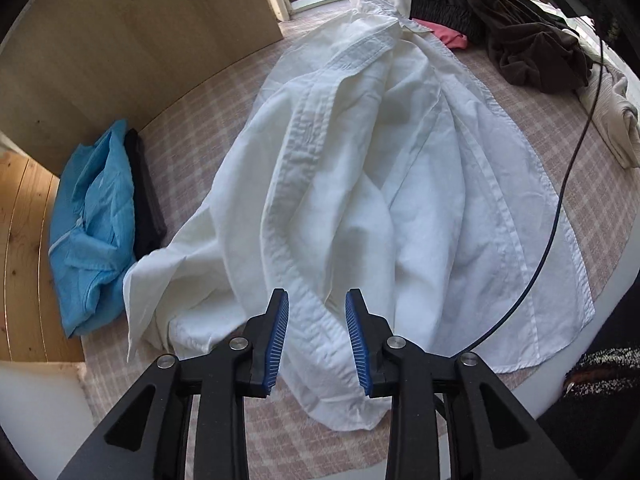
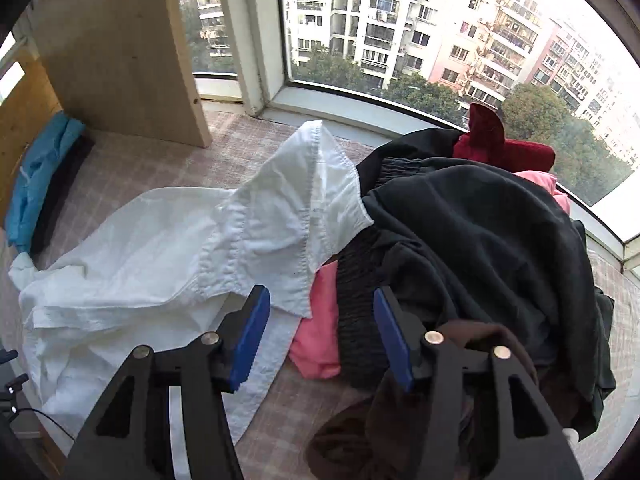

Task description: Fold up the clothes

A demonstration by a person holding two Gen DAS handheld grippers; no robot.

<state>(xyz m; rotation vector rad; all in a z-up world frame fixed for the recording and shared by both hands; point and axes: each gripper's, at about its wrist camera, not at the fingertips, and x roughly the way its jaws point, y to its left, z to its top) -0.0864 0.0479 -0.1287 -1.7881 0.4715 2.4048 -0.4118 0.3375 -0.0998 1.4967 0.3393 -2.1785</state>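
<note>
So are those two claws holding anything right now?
No. The left gripper is open over the white shirt, and the right gripper is open above the clothes pile. Neither grips cloth.

Black left gripper (image 1: 317, 336) and right gripper (image 2: 320, 336), ribbed blue pads, silver screws

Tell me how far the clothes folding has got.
Done, it seems: a blue garment and a dark one lie folded by the wooden panel. In hand: the white shirt lies spread and rumpled, unfolded; the left hand-held gripper and right hand-held gripper are both open, gripping nothing. Left: the pile of dark, pink and red clothes by the window.
</note>
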